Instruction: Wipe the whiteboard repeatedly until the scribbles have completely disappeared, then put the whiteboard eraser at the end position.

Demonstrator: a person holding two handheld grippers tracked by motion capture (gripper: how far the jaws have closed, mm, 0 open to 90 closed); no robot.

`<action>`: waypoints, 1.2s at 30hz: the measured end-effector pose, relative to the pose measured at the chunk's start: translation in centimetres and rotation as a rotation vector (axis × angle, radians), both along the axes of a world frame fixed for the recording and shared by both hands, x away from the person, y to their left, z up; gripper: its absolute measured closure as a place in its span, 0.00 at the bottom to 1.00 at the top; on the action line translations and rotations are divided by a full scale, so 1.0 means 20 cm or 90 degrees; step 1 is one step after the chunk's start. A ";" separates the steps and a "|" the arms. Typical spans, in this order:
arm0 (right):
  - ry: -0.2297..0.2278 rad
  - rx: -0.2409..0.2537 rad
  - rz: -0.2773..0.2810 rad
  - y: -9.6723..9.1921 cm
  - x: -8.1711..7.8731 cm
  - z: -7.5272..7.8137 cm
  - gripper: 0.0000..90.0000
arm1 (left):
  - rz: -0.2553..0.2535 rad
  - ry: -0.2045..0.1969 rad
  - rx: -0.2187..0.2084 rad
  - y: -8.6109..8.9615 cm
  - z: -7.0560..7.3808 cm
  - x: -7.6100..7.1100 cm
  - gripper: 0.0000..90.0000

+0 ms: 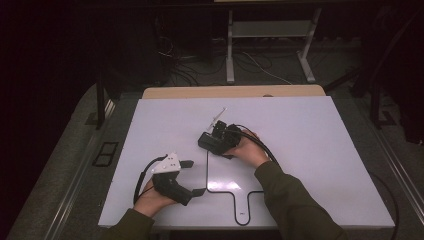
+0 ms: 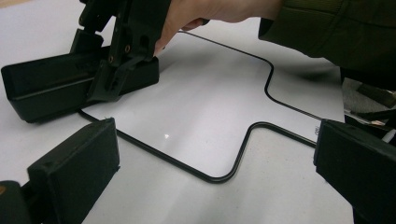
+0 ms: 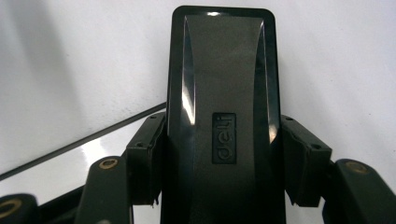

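The right gripper (image 1: 216,134) is pinching one long black plastic "deli" block (image 3: 223,116) between both jaws on the white table (image 1: 310,150). We are also holding one left gripper (image 1: 192,177), jaws spread, near the block.

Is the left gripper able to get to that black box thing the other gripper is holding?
Probably yes. The left gripper is open and faces the black box across bare white table, with nothing between them. But the right gripper is already shut on the box, so only its free end is easy to reach.
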State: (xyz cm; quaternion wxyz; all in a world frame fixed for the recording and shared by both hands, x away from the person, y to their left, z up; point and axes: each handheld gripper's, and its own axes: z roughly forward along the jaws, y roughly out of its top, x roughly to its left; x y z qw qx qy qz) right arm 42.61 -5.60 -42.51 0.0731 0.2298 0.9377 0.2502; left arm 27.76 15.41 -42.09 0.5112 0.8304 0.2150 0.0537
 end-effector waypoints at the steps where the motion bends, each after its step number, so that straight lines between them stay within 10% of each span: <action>1: 0.007 0.011 -0.001 -0.01 0.00 0.01 0.43 | 0.000 0.000 0.000 0.00 0.00 0.00 0.00; 20: -0.010 0.077 -0.103 -0.27 0.17 0.20 0.43 | 0.006 -0.001 -0.003 0.01 0.00 0.00 0.00; 36: 0.012 0.045 -0.184 -0.41 0.39 0.08 0.43 | 0.004 -0.001 0.001 0.02 0.00 0.00 0.00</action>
